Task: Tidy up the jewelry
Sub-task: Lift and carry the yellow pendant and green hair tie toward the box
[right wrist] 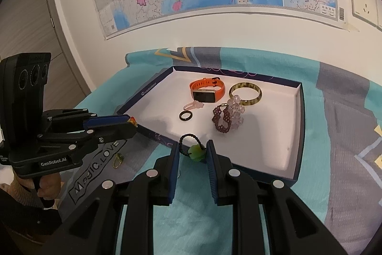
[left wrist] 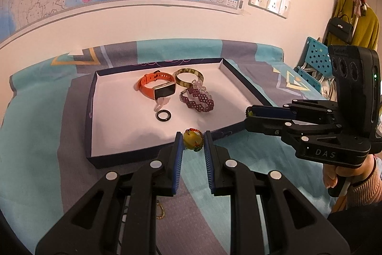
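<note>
My left gripper is shut on a yellow pendant strung on a multicoloured bead cord, held just over the near rim of the navy tray. My right gripper is shut on a green pendant with a black braided cord, also at the tray's near rim. Each gripper shows in the other's view: the right gripper on the right side, the left gripper on the left side. On the tray's white floor lie an orange smartwatch, a tortoiseshell bangle, a purple beaded bracelet and a black ring.
A pale pink crystal bracelet rests against the purple one. A small gold piece lies on the patterned teal and grey cloth left of the tray. A map-covered wall stands close behind. A blue perforated chair is at the far right.
</note>
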The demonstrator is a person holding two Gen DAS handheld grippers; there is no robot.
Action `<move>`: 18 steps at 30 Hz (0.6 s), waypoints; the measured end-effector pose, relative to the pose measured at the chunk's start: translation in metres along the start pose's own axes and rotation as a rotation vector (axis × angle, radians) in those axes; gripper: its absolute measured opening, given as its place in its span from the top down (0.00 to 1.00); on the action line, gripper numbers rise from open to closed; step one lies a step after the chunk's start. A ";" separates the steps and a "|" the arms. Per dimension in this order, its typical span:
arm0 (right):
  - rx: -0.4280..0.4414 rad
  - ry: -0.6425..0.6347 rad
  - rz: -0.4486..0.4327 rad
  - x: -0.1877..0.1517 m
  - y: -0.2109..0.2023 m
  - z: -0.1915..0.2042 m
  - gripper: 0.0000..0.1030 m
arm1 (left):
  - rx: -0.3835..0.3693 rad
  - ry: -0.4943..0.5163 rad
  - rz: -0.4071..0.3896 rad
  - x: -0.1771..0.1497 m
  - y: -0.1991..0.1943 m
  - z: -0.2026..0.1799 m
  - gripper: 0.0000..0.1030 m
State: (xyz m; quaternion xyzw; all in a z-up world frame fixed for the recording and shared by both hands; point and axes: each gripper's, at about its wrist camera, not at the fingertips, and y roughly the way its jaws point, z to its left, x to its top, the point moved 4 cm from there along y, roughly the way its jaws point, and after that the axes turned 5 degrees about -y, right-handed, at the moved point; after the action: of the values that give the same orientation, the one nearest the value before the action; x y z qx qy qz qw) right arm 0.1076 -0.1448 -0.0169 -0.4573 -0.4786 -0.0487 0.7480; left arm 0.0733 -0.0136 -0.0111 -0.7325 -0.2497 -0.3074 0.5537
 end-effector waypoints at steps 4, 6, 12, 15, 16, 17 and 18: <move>-0.007 -0.005 -0.001 0.005 0.003 -0.002 0.80 | 0.001 -0.003 -0.003 0.006 0.004 0.002 0.82; -0.010 -0.005 0.000 0.007 0.006 -0.004 0.80 | 0.001 -0.004 -0.007 0.008 0.005 0.004 0.82; -0.016 -0.010 0.004 0.013 0.013 -0.007 0.80 | 0.006 -0.009 -0.011 0.016 0.010 0.007 0.82; -0.019 -0.010 0.008 0.015 0.015 -0.008 0.80 | 0.007 -0.012 -0.009 0.018 0.012 0.008 0.82; -0.020 -0.010 0.008 0.016 0.016 -0.008 0.80 | 0.006 -0.012 -0.007 0.019 0.013 0.008 0.82; -0.018 -0.009 0.009 0.016 0.017 -0.008 0.80 | 0.008 -0.011 -0.006 0.019 0.014 0.009 0.82; -0.016 -0.008 0.009 0.017 0.018 -0.009 0.80 | 0.009 -0.010 -0.004 0.020 0.015 0.009 0.82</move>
State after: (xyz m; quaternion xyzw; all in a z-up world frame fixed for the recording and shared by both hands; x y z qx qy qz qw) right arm 0.1318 -0.1345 -0.0163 -0.4657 -0.4790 -0.0471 0.7426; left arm 0.0991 -0.0084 -0.0084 -0.7310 -0.2554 -0.3038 0.5551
